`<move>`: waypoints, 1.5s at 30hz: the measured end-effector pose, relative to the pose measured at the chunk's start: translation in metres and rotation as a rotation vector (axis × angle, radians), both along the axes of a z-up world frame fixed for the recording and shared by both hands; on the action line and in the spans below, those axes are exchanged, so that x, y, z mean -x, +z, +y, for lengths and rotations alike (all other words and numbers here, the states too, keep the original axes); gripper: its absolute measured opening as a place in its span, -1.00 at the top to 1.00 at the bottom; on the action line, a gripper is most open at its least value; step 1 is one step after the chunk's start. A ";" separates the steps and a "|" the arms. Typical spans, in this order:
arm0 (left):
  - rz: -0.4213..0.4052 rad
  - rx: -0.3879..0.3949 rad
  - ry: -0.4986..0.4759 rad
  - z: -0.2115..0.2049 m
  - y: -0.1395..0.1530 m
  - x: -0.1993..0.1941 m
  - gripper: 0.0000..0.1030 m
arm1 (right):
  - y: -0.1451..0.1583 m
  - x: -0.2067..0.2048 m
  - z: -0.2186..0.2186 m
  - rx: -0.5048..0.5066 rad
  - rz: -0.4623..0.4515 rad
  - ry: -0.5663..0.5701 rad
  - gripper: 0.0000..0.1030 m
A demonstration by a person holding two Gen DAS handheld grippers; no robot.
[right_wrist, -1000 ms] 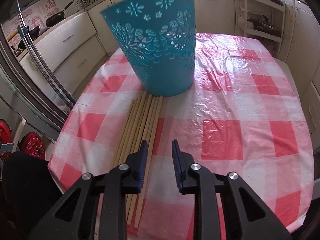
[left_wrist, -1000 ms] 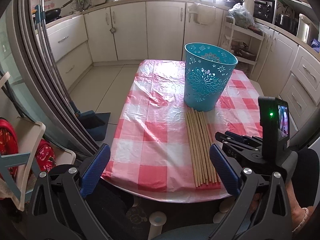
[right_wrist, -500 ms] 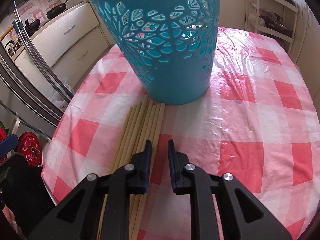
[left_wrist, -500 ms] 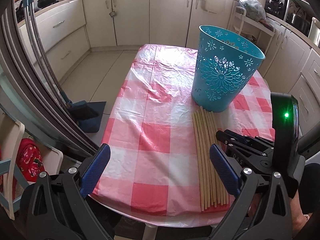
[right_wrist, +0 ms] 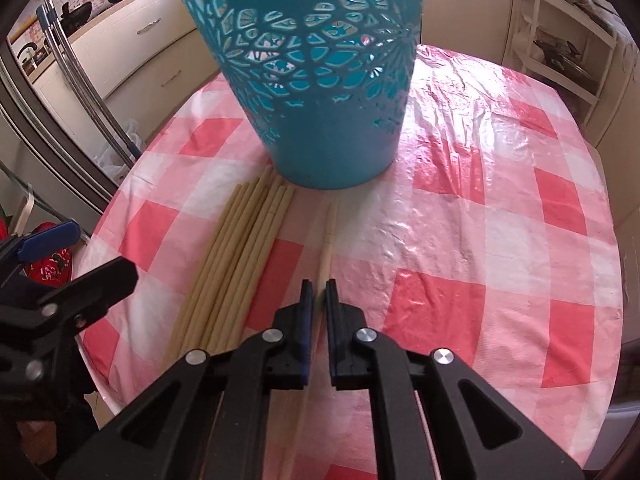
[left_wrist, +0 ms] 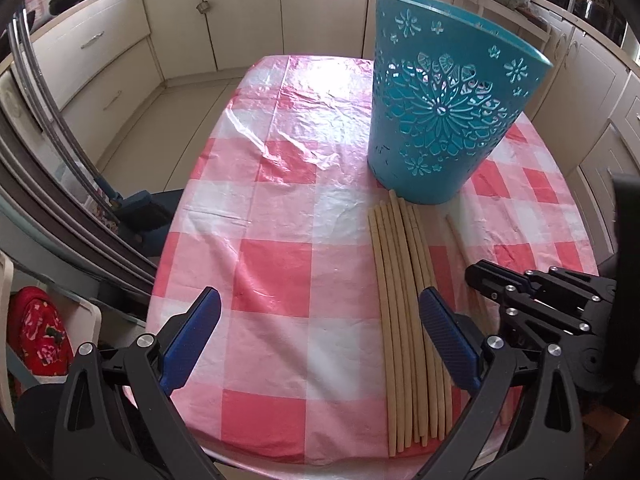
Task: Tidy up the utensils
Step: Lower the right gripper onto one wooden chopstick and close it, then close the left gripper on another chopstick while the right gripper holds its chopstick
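Right claw [right_wrist: 317, 292] has its pads pinched tight on one chopstick [right_wrist: 328, 236], drawn a little aside from the rest and lying on the counter [right_wrist: 480, 240], its far tip just short of the teal basket [right_wrist: 320, 80]. The grip sits low on the stick, nearer its close end than its middle, as far as the right wrist view shows.

Left claw [left_wrist: 320, 332] is spread wide and holds nothing. It hangs above the counter's near edge, its right pad [left_wrist: 448, 340] over the bundle of chopsticks [left_wrist: 404, 300].

Risks, as I judge them:
- A thin round stick gripped off-centre may pivot between the pads on lifting, so the far end droops and strikes the basket wall instead of clearing the rim.
- The basket is light, perforated plastic and tall; a knock from stick or claw could shove or tip it.
- The bundle's near ends reach the counter's edge; a nudge from the left claw could roll sticks off onto the floor.
- The glossy checked cloth [left_wrist: 280, 240] looks slippery, so anything bumped would slide.
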State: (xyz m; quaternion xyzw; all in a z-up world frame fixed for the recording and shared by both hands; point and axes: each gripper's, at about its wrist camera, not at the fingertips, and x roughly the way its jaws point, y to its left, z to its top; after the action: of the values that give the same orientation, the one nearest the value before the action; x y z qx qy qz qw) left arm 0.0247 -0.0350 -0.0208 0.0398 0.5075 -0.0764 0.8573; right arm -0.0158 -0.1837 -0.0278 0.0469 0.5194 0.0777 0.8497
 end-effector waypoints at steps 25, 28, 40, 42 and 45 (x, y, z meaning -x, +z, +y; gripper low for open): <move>0.052 -0.080 0.033 -0.021 -0.037 -0.039 -0.40 | -0.004 0.002 -0.019 -0.137 -0.014 -0.031 0.89; 0.041 -0.078 0.021 -0.022 -0.038 -0.040 -0.35 | -0.005 0.002 -0.019 -0.138 -0.018 -0.033 0.89; 0.064 0.037 -0.095 -0.027 -0.029 -0.032 0.91 | -0.005 -0.003 -0.016 -0.135 -0.030 -0.032 0.89; 0.052 0.066 -0.099 -0.021 -0.016 -0.025 0.91 | -0.006 -0.003 -0.017 -0.147 -0.027 -0.034 0.89; -0.006 0.136 -0.090 -0.007 0.024 -0.014 0.91 | -0.006 -0.003 -0.022 -0.176 -0.018 -0.044 0.89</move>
State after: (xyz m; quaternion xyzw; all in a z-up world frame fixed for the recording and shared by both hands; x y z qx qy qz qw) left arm 0.0388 -0.0417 0.0034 0.0044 0.4965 -0.1488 0.8552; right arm -0.0125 -0.2057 -0.0342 0.1323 0.5017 0.1048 0.8484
